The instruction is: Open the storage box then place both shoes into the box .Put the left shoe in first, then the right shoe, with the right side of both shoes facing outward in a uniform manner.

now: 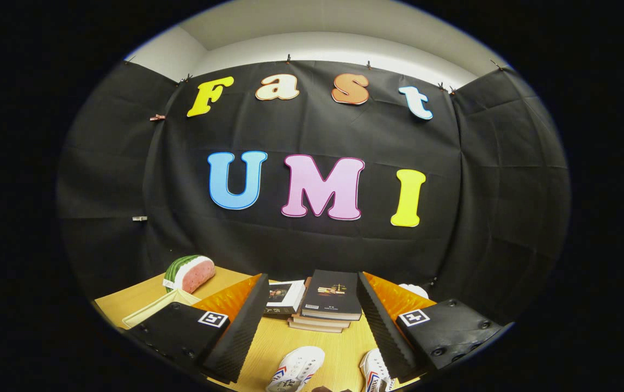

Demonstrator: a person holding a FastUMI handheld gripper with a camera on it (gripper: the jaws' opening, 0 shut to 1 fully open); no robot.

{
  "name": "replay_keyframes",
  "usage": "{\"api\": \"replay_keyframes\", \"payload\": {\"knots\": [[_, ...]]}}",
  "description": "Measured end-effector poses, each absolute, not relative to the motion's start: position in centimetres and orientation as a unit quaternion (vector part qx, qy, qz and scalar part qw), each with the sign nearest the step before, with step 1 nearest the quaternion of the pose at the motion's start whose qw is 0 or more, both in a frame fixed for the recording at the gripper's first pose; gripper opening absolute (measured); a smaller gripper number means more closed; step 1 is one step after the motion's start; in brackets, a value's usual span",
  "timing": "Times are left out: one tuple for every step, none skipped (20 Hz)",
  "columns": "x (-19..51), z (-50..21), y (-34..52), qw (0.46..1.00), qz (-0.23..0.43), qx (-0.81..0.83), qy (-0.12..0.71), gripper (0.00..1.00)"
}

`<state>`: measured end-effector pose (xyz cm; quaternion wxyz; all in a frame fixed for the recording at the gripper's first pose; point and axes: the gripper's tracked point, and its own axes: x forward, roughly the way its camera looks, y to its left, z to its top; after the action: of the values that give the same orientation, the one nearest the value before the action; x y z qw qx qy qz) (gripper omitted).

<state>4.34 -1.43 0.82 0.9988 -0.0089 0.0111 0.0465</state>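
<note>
My gripper (312,310) is held high above the wooden table (127,299), open, with nothing between its fingers. Two white shoes with red and blue stripes lie on the table below the fingers: one shoe (296,369) between them, the other shoe (375,373) close under the right finger and partly hidden by it. A pale flat object (156,306), perhaps part of the storage box, peeks out beside the left finger; I cannot tell what it is.
A stack of books (329,302) with a dark cover on top stands beyond the fingers, and another book (284,296) lies beside it. A toy watermelon slice (189,272) rests at the back left. A white object (415,289) peeks behind the right finger.
</note>
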Motion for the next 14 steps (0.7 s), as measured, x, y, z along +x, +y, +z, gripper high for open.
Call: {"api": "replay_keyframes", "payload": {"knots": [[4.3,0.5,-1.7,0.999,0.043,-0.012,0.015,0.97],[4.3,-0.2,-2.1,0.999,0.039,-0.014,0.024,0.97],[4.1,-1.1,-2.3,0.999,0.037,-0.012,0.035,0.97],[3.8,-2.1,-2.3,0.998,0.038,-0.008,0.049,0.97],[3.6,-3.5,-2.4,0.997,0.040,-0.005,0.067,0.98],[3.3,-5.1,-2.6,0.995,0.039,-0.005,0.087,0.98],[3.0,-6.7,-2.9,0.993,0.038,-0.006,0.108,0.98],[2.8,-8.5,-3.0,0.991,0.040,-0.006,0.130,0.98],[2.5,-10.5,-2.9,0.987,0.043,-0.006,0.155,0.98],[2.2,-12.5,-2.9,0.982,0.048,-0.006,0.182,0.98],[1.9,-14.7,-2.9,0.976,0.052,-0.007,0.211,0.98],[1.6,-16.9,-2.8,0.970,0.059,-0.009,0.237,0.98],[1.4,-18.9,-2.8,0.962,0.063,-0.011,0.265,0.98],[1.2,-20.9,-2.6,0.954,0.069,-0.010,0.292,0.98]]}}
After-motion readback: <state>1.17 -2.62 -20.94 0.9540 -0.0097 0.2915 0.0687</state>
